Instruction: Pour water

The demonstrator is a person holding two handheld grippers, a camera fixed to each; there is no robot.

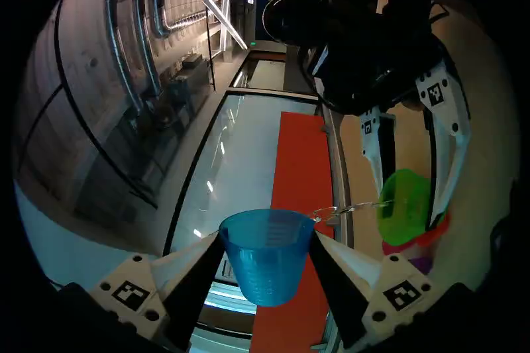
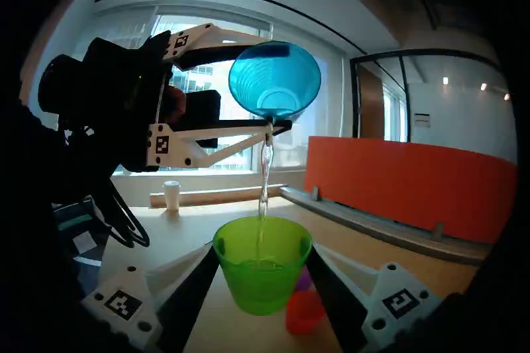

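Water [image 2: 265,174] is poured from blue cup [image 1: 267,263], clenched tipped in left gripper [image 1: 266,237], into green cup [image 2: 260,280] grasped beneath by right gripper [image 2: 262,250] to catch the stream.

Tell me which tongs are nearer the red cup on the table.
Right. The right tongs, shut on the green cup, hang just above the red cup; the left tongs hold the tilted blue cup higher up, above the green one.
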